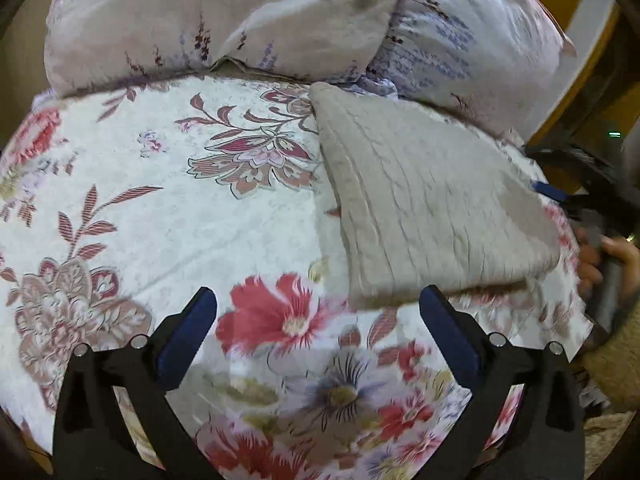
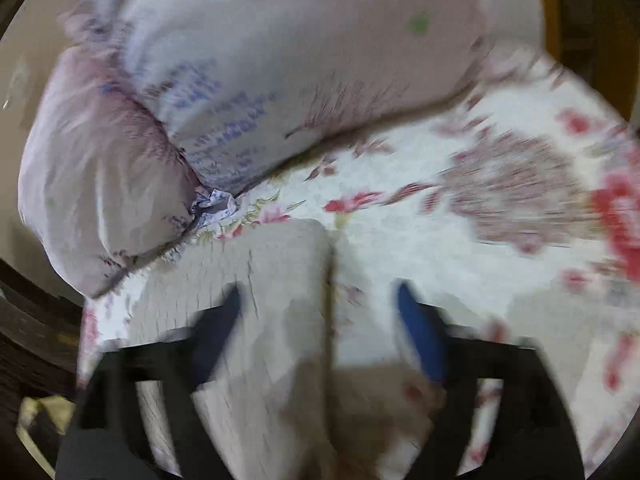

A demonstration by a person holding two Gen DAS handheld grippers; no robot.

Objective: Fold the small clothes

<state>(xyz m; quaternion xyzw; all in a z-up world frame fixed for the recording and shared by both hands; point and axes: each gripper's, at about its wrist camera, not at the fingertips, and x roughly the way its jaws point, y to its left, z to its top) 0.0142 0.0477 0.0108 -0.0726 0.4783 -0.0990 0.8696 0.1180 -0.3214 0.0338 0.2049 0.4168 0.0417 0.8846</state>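
Left wrist view: folded ribbed beige garment (image 1: 432, 204) on floral bedspread (image 1: 160, 208).

1. The bed (image 1: 168, 216) is covered by a white sheet with red and mauve flowers.
2. A folded beige knit garment (image 1: 432, 200) lies flat on it.
3. Behind the garment, two pale lavender-print pillows (image 1: 224, 16) rest side by side, the nearer one touching its far corner.
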